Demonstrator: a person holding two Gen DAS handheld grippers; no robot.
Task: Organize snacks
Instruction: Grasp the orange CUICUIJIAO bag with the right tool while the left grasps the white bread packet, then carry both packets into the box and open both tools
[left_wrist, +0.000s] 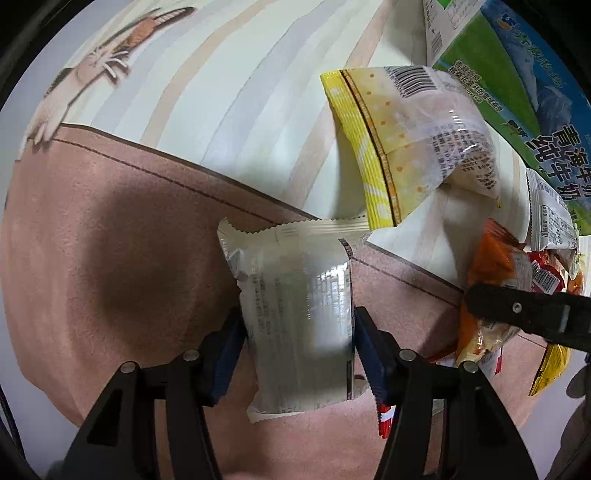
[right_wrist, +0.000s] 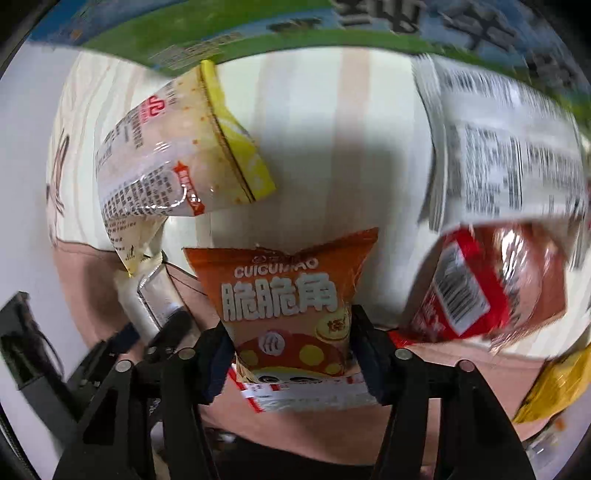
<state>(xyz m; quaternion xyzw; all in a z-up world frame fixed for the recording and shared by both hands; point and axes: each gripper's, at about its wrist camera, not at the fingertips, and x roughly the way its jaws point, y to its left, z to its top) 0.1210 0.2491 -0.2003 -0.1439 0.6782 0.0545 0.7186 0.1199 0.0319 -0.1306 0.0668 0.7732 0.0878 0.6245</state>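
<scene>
"CUICUI" and the characters "脆脆角" are printed on the orange snack bag (right_wrist: 291, 295); "青海牛奶" and "纯牛奶" are read on the green-and-blue milk carton (left_wrist: 532, 92).

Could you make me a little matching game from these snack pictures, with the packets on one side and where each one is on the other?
Things:
1. silvery white packet
2. orange packet
3. yellow-edged clear packet
4. red packet

Places:
A. between the right gripper's fingers
B. lying loose on the striped cloth
C. between the left gripper's fingers
D. right of the orange packet, under a white printed packet

Pairs: 1-C, 2-A, 3-B, 4-D
</scene>
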